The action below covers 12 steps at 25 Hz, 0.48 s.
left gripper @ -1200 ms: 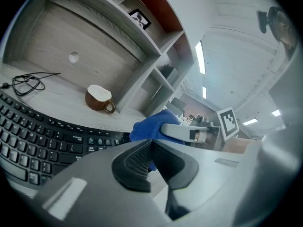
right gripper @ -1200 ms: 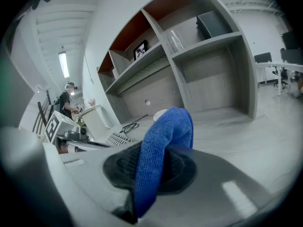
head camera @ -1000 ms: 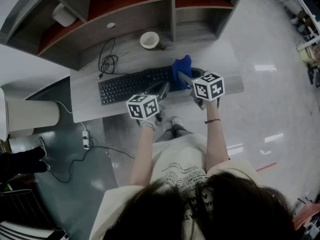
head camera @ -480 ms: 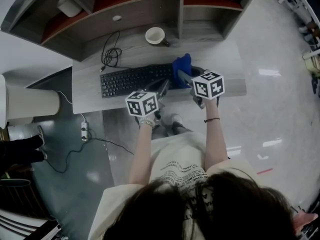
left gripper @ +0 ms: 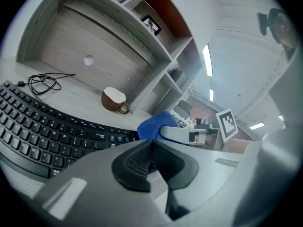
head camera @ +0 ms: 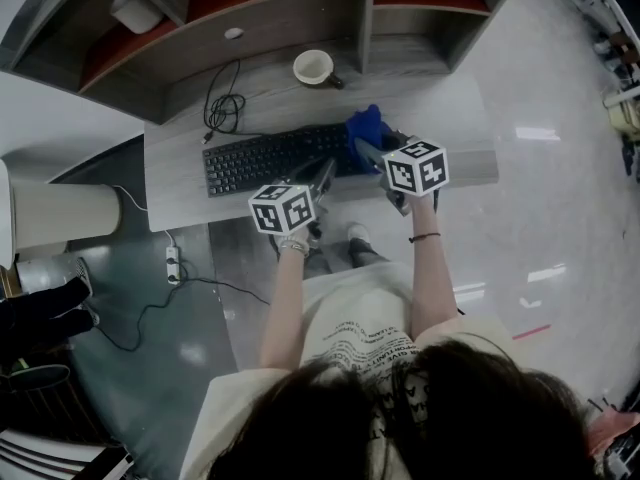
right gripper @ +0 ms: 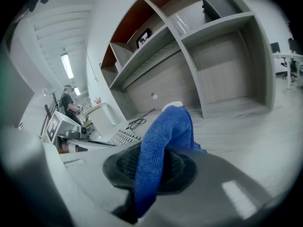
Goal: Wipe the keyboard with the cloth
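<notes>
At upper centre of the head view, the blue cloth (head camera: 366,126) is pinched in the right hand-held gripper (head camera: 368,152) at the right end of the keyboard (head camera: 270,160), the left hand-held gripper (head camera: 324,174) is closed on nothing, and a leftward wipe is judged due next.

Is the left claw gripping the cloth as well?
No, the left claw is closed with nothing between its jaws; the blue cloth is pinched only in the right claw.

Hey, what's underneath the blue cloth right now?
The right end of the keyboard lies beneath the blue cloth, which the right gripper holds. Those keys are covered; contact cannot be told.
</notes>
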{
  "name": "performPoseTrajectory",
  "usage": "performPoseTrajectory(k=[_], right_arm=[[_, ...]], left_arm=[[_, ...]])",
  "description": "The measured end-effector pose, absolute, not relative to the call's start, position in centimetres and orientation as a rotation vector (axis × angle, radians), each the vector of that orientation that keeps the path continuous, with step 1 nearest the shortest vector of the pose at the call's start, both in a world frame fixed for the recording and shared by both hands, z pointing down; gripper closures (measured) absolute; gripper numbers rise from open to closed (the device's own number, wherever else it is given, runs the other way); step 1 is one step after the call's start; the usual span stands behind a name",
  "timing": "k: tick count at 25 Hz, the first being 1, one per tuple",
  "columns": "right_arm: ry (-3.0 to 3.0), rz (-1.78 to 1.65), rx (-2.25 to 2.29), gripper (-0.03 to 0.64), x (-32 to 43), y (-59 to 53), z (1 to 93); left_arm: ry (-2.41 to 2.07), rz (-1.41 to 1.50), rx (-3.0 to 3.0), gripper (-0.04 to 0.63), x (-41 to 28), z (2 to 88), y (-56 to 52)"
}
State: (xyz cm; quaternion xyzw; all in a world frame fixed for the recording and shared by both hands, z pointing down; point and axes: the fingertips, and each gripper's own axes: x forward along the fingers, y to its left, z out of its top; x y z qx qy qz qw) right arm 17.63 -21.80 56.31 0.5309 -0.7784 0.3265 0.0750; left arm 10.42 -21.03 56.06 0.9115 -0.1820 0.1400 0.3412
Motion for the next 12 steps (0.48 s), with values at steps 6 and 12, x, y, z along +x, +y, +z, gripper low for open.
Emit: performPoseTrajectory(k=[6,12], right_arm=[[-2.296,0.99,1.64,0.558,16.9,-22.3,56.5],[-2.274,0.999,1.667,0.558,15.5,-22.7,56.6]], left_arm=[[-0.421,0.374,2.373,0.591,9.6,56.2,-21.4],[-0.396,0.38,2.371,0.591,8.1,56.2,-22.0]])
